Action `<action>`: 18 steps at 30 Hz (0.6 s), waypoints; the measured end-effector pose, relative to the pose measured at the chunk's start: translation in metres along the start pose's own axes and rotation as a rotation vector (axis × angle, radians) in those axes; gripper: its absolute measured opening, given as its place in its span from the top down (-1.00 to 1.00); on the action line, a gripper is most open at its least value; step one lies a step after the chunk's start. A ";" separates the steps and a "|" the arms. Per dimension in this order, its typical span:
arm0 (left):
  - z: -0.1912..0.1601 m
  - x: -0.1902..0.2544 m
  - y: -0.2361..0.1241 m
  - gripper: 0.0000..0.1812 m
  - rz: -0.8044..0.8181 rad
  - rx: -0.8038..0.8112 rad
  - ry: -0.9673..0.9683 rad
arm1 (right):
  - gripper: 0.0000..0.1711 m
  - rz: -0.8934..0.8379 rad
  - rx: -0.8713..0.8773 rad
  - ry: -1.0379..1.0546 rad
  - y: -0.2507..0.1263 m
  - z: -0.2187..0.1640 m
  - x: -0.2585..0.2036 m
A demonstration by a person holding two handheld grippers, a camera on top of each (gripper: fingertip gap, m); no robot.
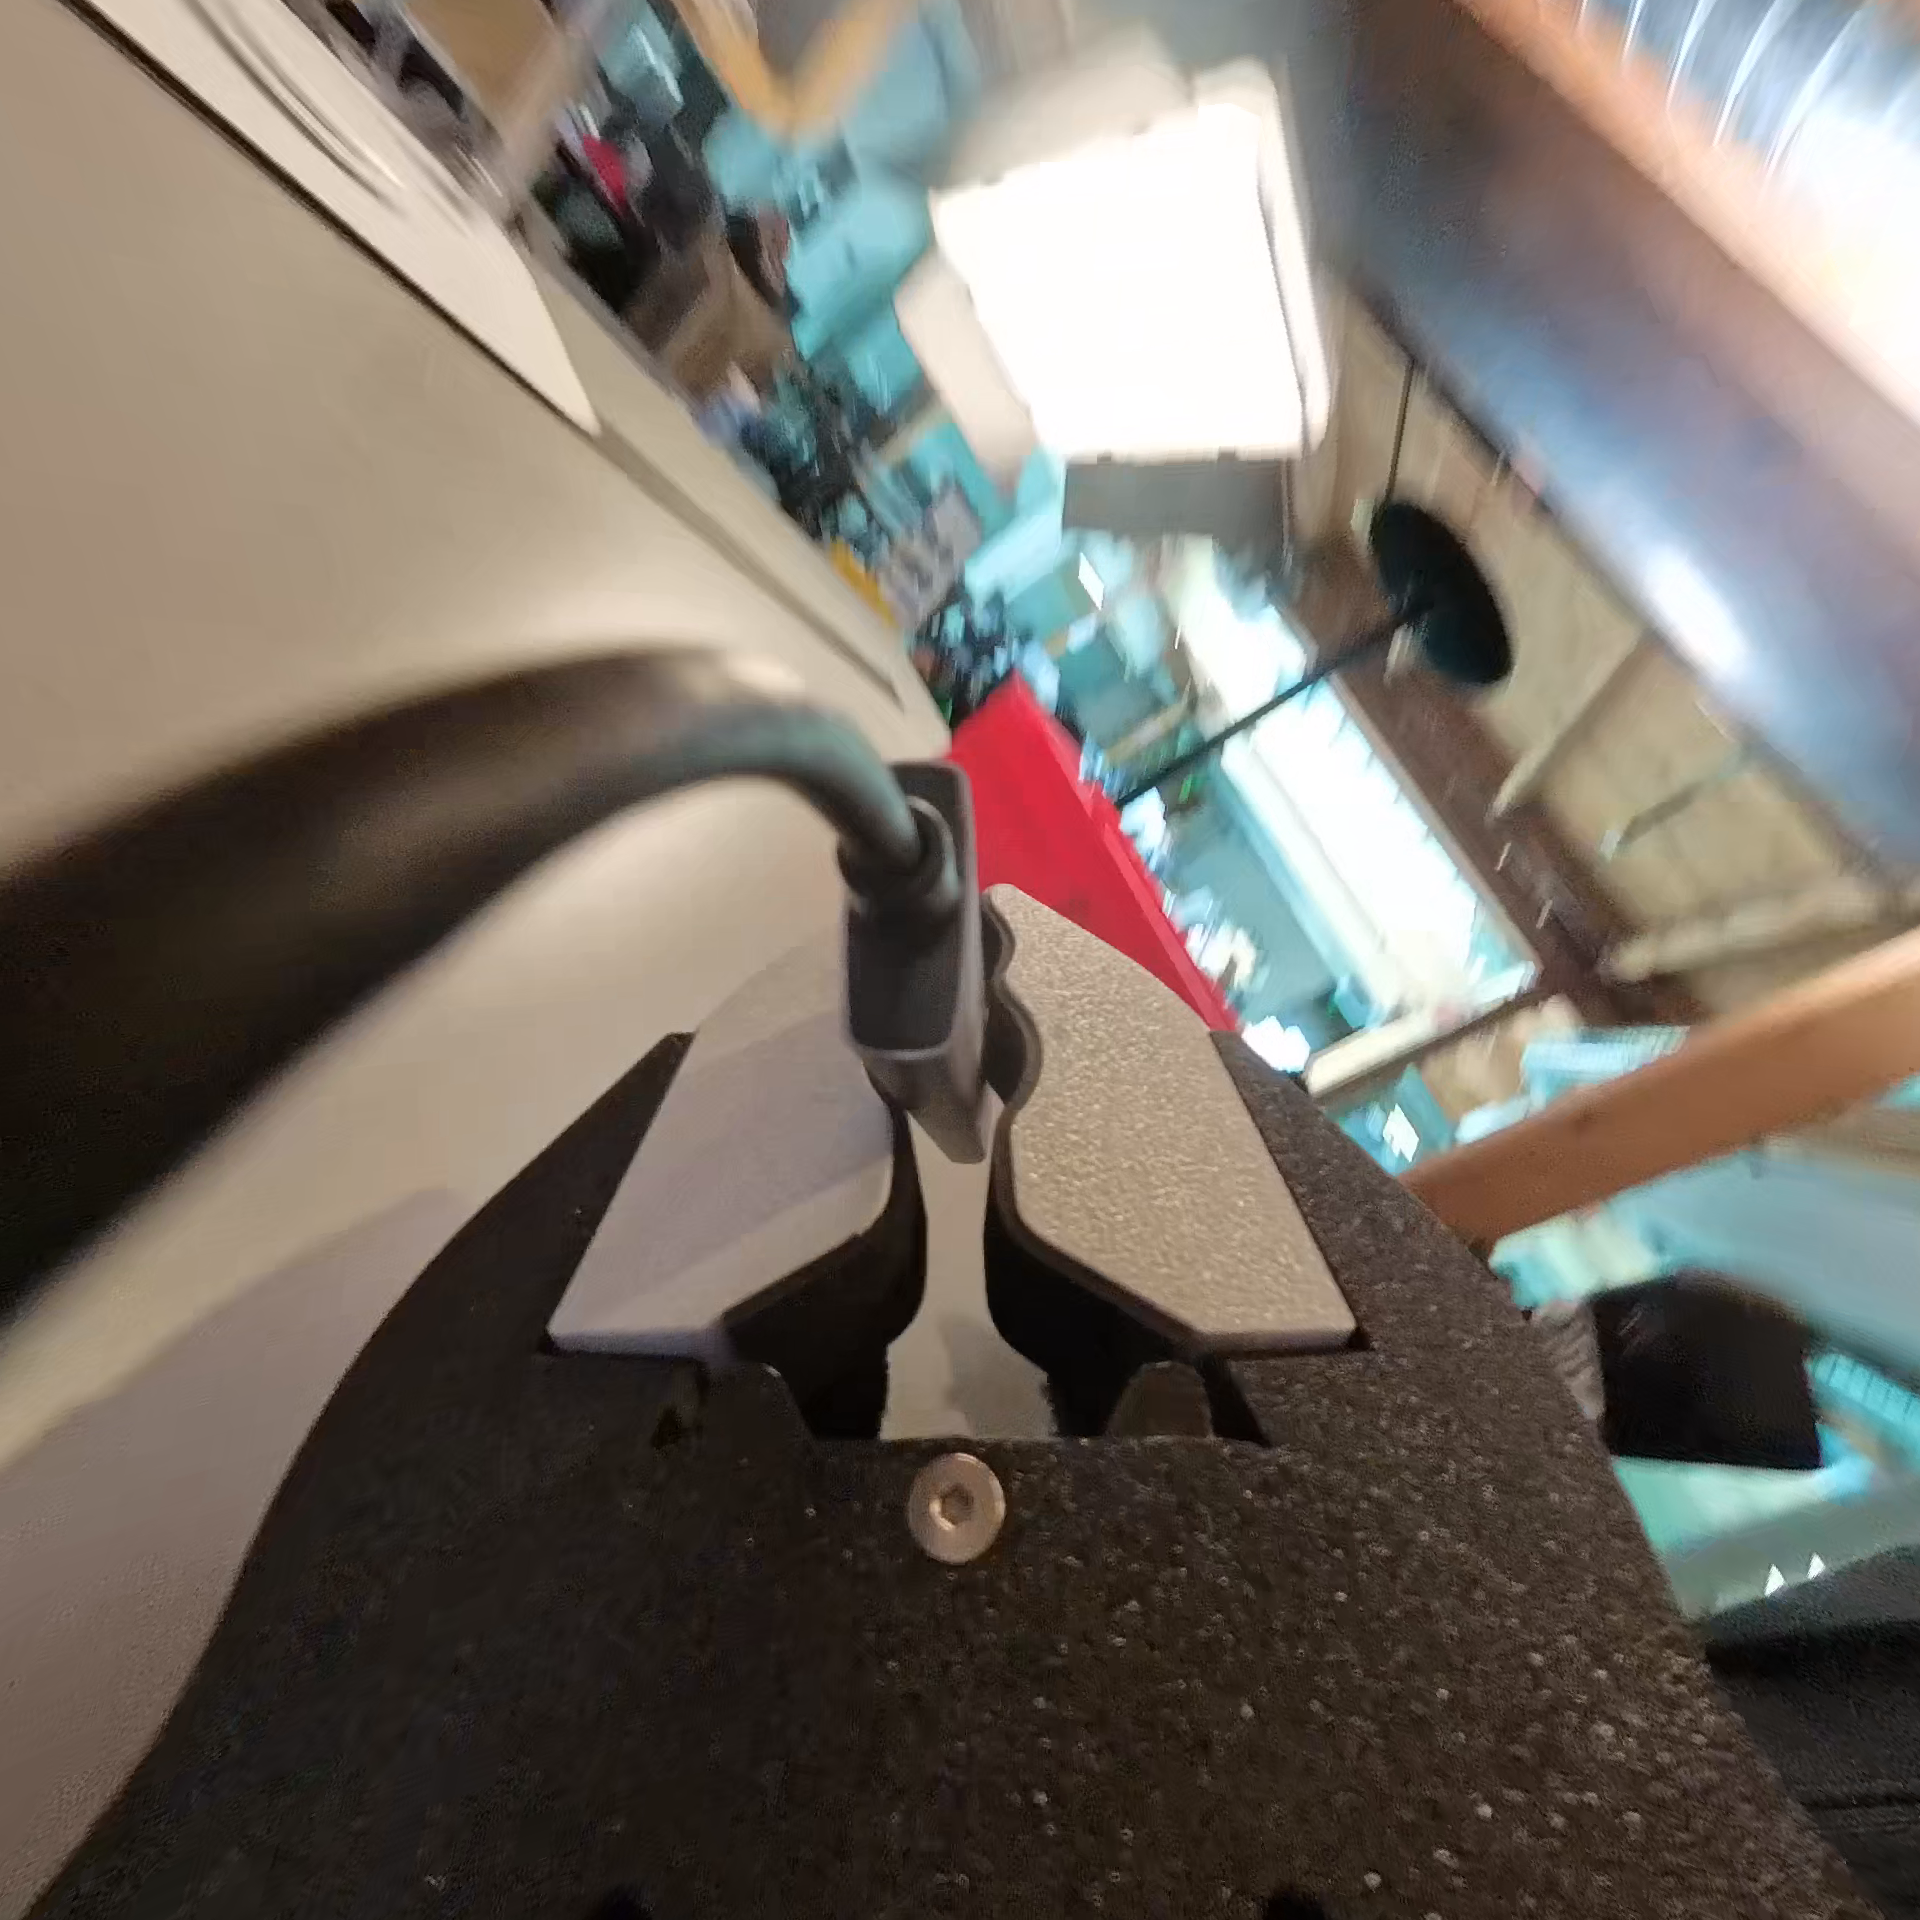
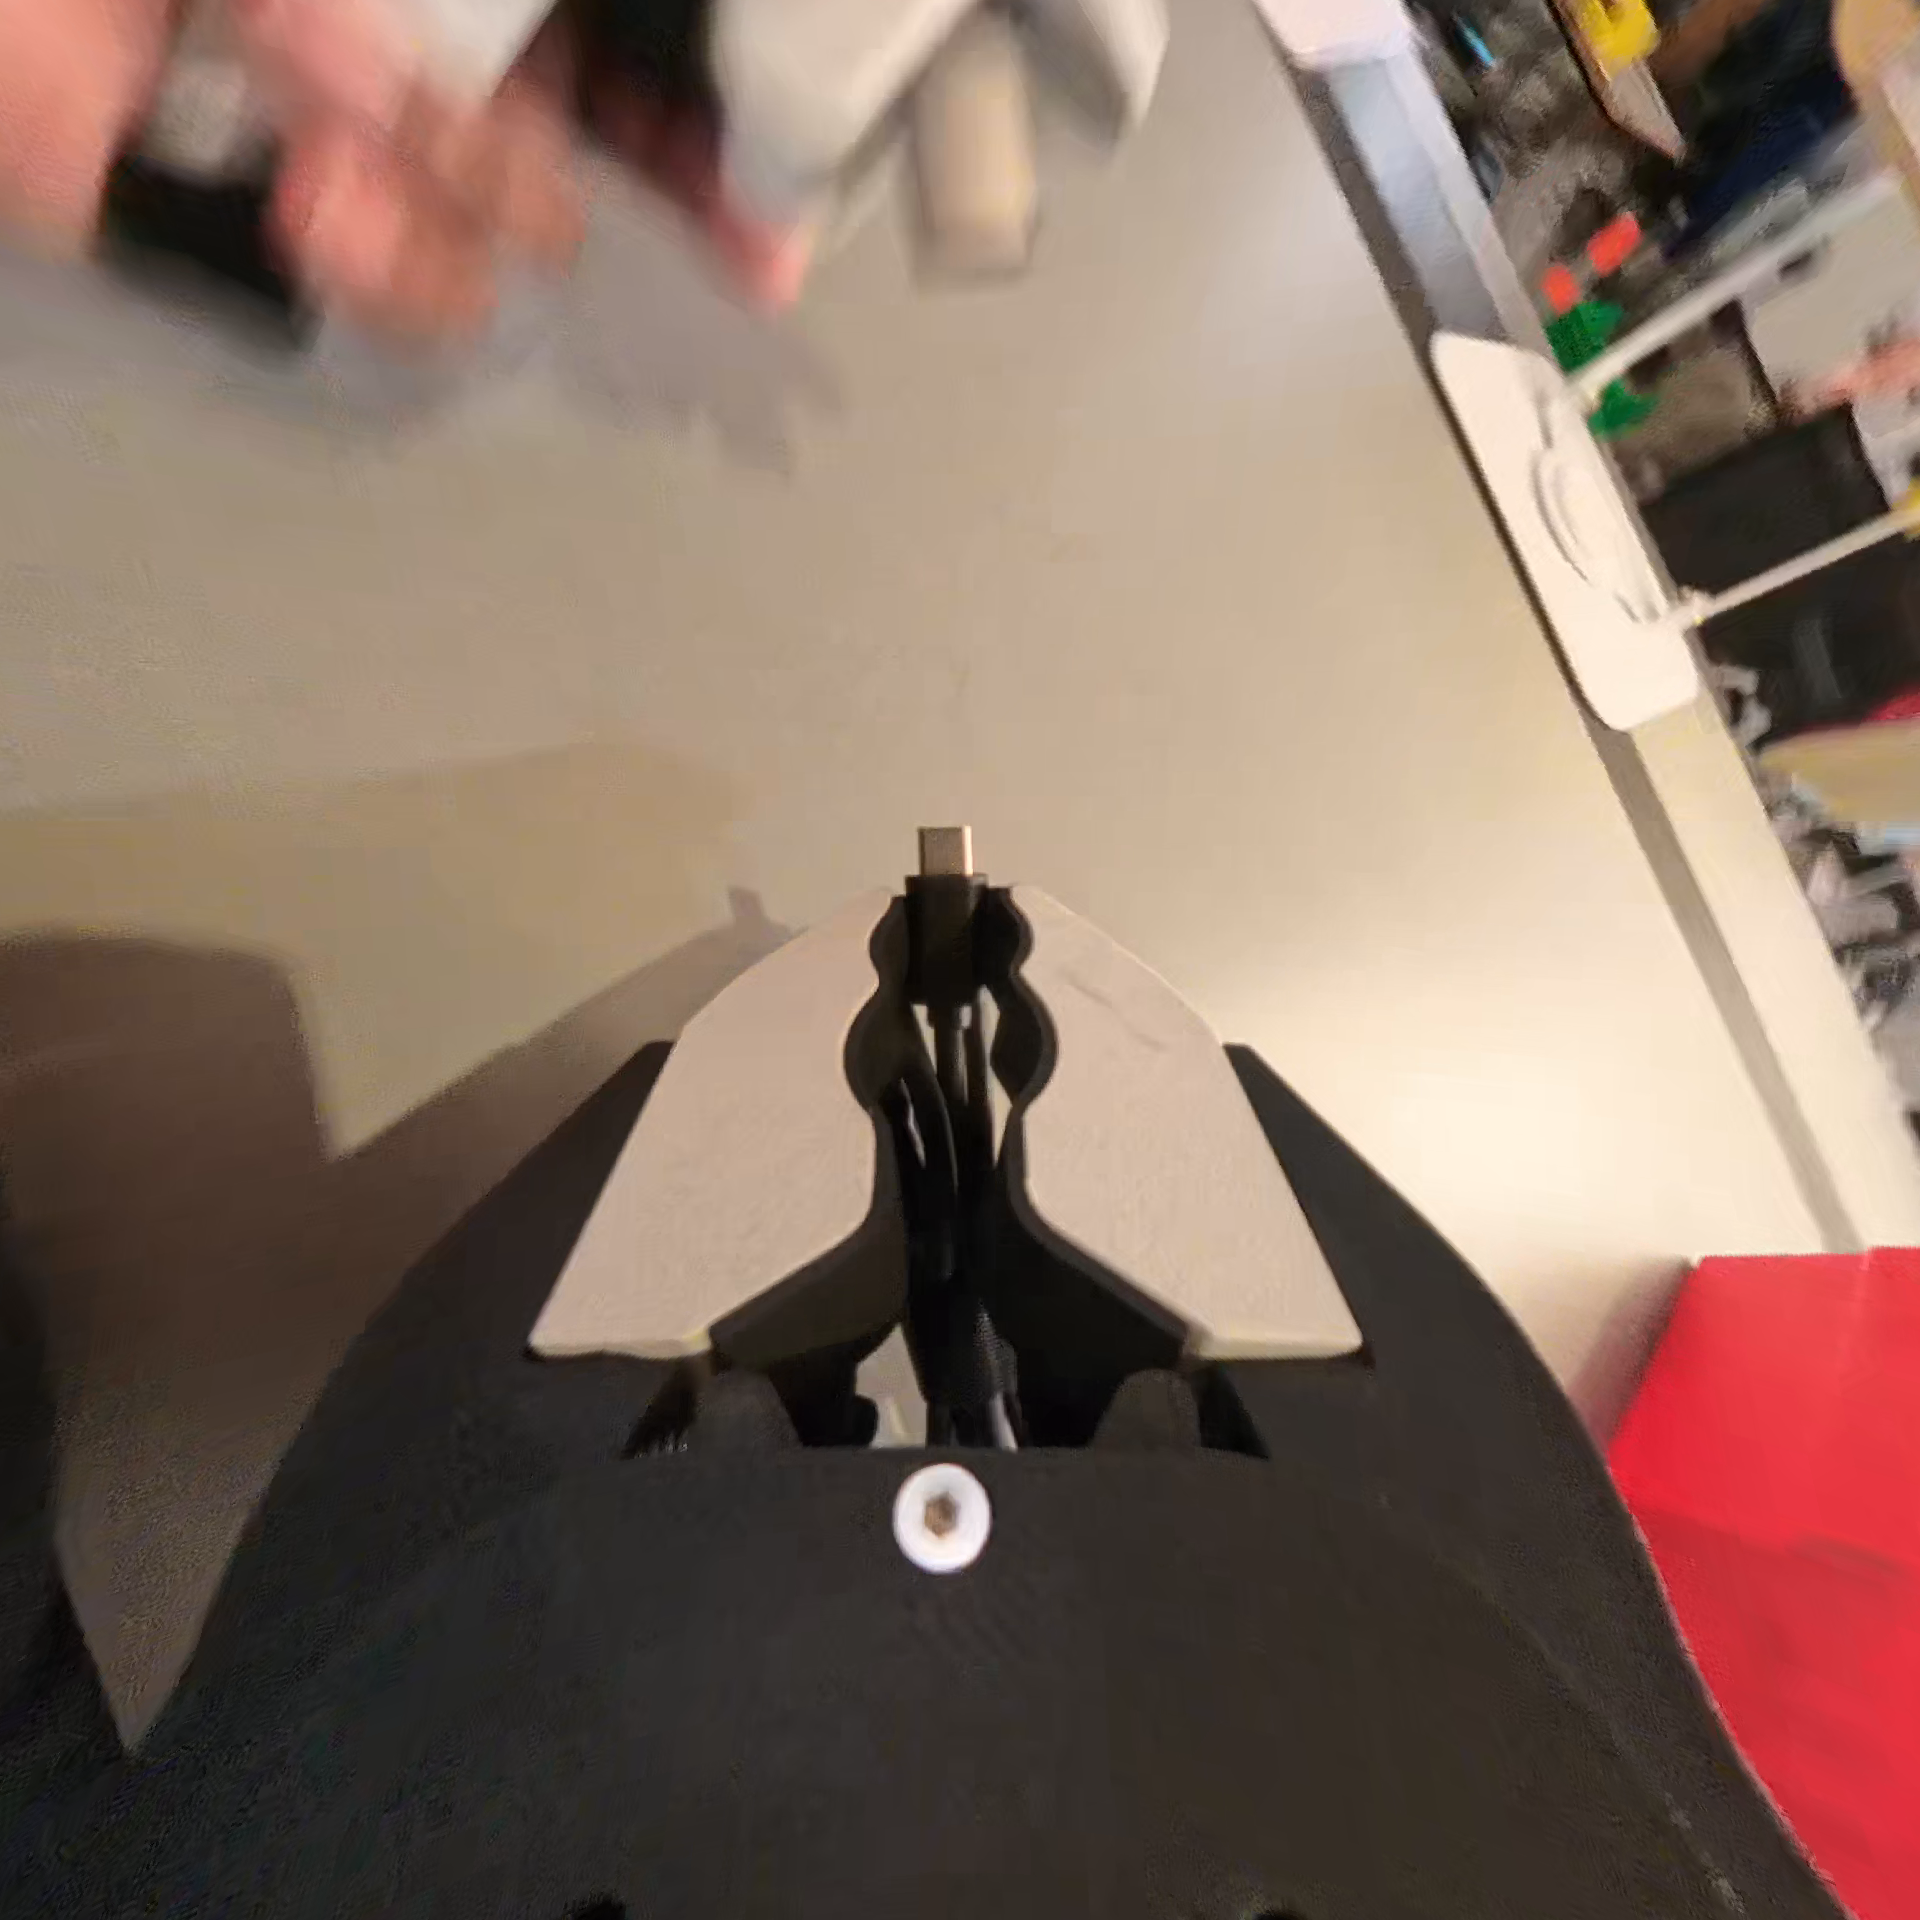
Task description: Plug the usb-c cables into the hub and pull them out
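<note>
In the left wrist view my left gripper [image 1: 927, 971] is shut on the dark grey hub [image 1: 909, 997], held edge-on between the fingertips. The hub's dark cable [image 1: 727, 748] curves away to the left over the white table [image 1: 312, 520]. In the right wrist view my right gripper [image 2: 945, 902] is shut on a black USB-C plug [image 2: 943, 940]. Its metal tip [image 2: 943, 850] sticks out past the fingertips, and black cables run back between the fingers. The left gripper [image 2: 935, 94] shows blurred at the top, apart from the plug, with a grey slab [image 2: 977, 208] in it.
A person's hand [image 2: 416, 187] shows blurred at the top left. A white flat pad [image 2: 1558, 540] lies at the table's right edge [image 2: 1714, 935]. A red object [image 2: 1766, 1507] is at the lower right and also shows in the left wrist view [image 1: 1049, 831]. Cluttered shelves lie beyond. The grippers' ends are close to 15 cm from one another. Measured from the fingertips, the red object [image 2: 1766, 1507] is 30 cm or so from the right gripper and 40 cm from the left.
</note>
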State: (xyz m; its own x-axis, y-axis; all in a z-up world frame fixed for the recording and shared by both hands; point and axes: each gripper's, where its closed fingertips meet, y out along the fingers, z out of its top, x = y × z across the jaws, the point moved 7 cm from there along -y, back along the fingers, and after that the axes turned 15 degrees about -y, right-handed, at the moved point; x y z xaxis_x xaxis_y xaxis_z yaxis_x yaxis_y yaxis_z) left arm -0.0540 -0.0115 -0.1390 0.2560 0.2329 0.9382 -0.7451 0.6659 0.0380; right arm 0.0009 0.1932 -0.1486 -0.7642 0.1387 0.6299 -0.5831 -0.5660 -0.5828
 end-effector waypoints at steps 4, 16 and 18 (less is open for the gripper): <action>0.039 -0.005 -0.038 0.92 0.038 0.023 0.077 | 0.84 -0.003 0.003 0.043 -0.045 -0.050 0.004; -0.064 0.008 0.028 0.91 -0.138 -0.324 0.021 | 0.84 -0.215 -0.137 -0.049 -0.153 -0.161 0.170; -0.071 0.010 0.035 0.91 -0.144 -0.364 0.021 | 0.84 -0.165 -0.174 -0.045 -0.143 -0.189 0.180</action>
State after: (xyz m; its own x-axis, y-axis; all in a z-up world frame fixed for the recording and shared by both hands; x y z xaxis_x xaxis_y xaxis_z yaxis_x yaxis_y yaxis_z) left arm -0.0332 0.0644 -0.1527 0.3575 0.1304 0.9248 -0.4343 0.8998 0.0410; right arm -0.1056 0.4523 -0.0488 -0.6439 0.1795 0.7438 -0.7409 -0.3891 -0.5475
